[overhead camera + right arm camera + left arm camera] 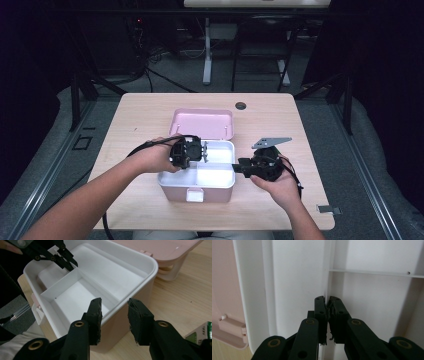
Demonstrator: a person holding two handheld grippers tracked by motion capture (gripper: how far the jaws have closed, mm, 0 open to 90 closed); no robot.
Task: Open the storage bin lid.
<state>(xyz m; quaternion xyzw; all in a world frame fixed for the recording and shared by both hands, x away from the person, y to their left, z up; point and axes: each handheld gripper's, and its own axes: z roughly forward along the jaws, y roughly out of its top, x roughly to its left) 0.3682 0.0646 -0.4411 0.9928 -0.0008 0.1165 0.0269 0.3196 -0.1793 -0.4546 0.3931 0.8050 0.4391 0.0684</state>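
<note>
Left gripper is pinching the white tray's divider wall dead ahead, right gripper is sitting spread across the pink box rim, so lifting one-sided is probably risking the tray jamming crooked.

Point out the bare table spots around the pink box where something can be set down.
Free: the strip of table left of the open lid, the far right corner past the grommet, and the near edge in front of the pink box. Crowded: the box's tray, where the left gripper pinches a divider and the right gripper straddles the right wall.
</note>
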